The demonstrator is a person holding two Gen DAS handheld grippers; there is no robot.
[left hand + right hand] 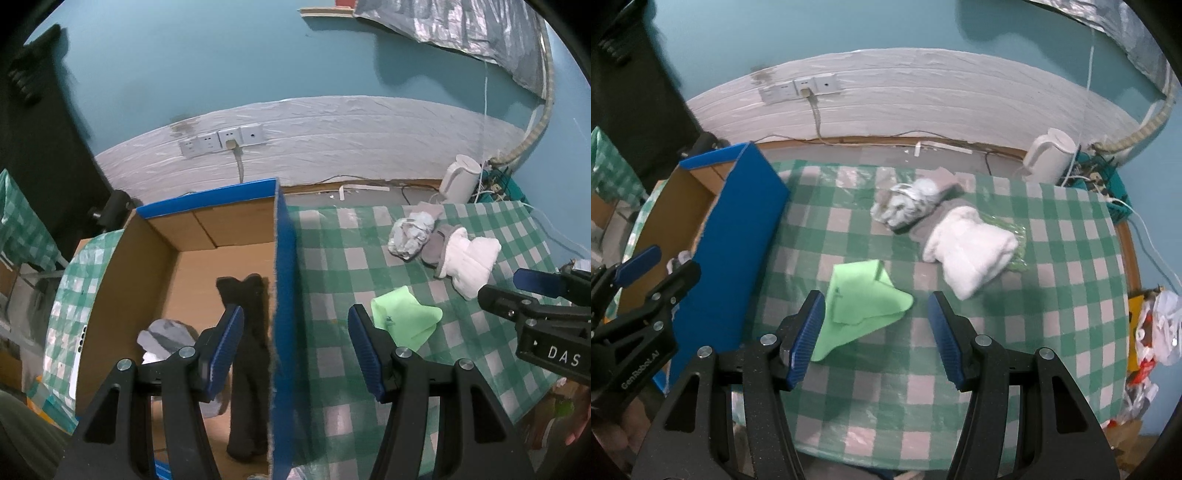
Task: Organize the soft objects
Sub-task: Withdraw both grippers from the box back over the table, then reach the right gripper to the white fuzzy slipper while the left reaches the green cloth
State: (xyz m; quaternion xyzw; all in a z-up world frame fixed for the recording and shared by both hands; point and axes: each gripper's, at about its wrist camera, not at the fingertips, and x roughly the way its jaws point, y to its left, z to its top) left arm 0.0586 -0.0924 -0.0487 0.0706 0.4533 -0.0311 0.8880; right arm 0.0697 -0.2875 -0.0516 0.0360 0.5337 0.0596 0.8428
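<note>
Green cloth (862,301) lies folded on the checked tablecloth (1052,295), just ahead of the right gripper (875,334), whose fingers are spread wide and empty, lined up, I'd say, for the next pick. Beyond it wait a white towel (967,247) and a grey bundle (908,206). Over to the left gripper (295,350): fingers also spread, holding nothing, straddling the blue wall of the cardboard box (284,295). Only this view looks inside, where a black sock (247,354) and a grey sock (166,336) already sit.
</note>
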